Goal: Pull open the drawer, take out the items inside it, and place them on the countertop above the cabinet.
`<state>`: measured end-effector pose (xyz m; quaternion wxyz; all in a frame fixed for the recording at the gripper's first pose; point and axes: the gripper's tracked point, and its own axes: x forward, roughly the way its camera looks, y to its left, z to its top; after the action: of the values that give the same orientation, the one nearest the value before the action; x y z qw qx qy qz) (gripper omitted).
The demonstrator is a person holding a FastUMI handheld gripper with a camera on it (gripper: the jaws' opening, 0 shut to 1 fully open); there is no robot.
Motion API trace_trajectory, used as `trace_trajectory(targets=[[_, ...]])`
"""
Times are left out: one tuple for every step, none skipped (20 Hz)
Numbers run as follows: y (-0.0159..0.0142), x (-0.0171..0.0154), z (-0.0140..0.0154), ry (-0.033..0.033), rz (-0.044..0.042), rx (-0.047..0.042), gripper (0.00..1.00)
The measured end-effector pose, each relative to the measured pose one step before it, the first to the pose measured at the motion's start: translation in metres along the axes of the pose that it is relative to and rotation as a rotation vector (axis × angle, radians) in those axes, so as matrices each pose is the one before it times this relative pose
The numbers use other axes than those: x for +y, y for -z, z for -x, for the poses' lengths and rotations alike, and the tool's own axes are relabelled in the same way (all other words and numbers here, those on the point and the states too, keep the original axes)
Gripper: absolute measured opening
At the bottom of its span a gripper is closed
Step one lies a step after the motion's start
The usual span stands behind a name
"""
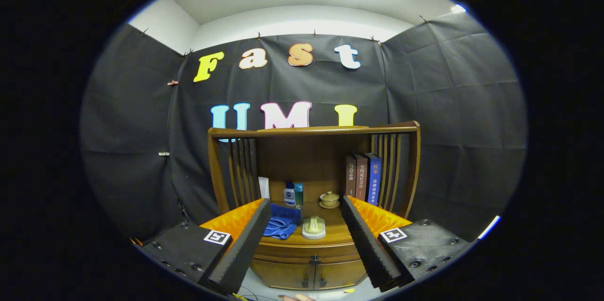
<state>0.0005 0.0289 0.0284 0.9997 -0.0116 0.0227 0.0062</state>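
Drawer (306,248) closed, beyond gripper (306,225); fingers spread wide, holding nothing.

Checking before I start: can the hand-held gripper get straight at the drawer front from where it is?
Probably yes. The hand-held gripper is open, fingers spread, facing the closed drawer under the countertop, with nothing between them.

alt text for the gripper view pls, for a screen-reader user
The open gripper hangs apart from a wooden cabinet whose drawer is shut. On its countertop lie a blue cloth, a pale brush, a lidded cup, small bottles and three upright books.
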Motion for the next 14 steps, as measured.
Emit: trace_trajectory(targets=[[-0.00151,0.00199,0.00268,0.00008,0.01060,-0.00523,0.99],[-0.00138,0.00298,0.00317,-0.00558,0.00023,-0.00403,0.99],[-0.00095,0.00150,0.00346,-0.00210,-0.00407,-0.00496,0.99],[-0.00088,0.00086,0.00222,-0.00036,-0.00560,-0.00373,1.00],[0.00039,-0.00028,0.00106,0.00027,-0.00318,0.00029,1.00],[0.00127,-0.00079,0.00123,0.00071,0.00055,0.00491,1.00],[0.00127,0.00001,0.00086,0.00027,0.00306,0.00405,1.00],[0.00108,-0.00039,0.00075,0.00021,0.00397,0.00391,1.00],[-0.00003,0.00089,0.00070,-0.00188,0.00167,0.00119,1.00],[-0.00005,-0.00064,0.00086,0.00221,0.00220,-0.00042,1.00],[-0.00058,-0.00026,0.00054,0.00114,-0.00098,-0.00246,1.00],[-0.00079,-0.00039,0.00080,0.00018,-0.00182,-0.00215,1.00],[-0.00037,-0.00046,0.00018,0.00104,-0.00052,-0.00222,1.00],[0.00009,-0.00013,0.00085,0.00059,0.00160,-0.00077,1.00]])
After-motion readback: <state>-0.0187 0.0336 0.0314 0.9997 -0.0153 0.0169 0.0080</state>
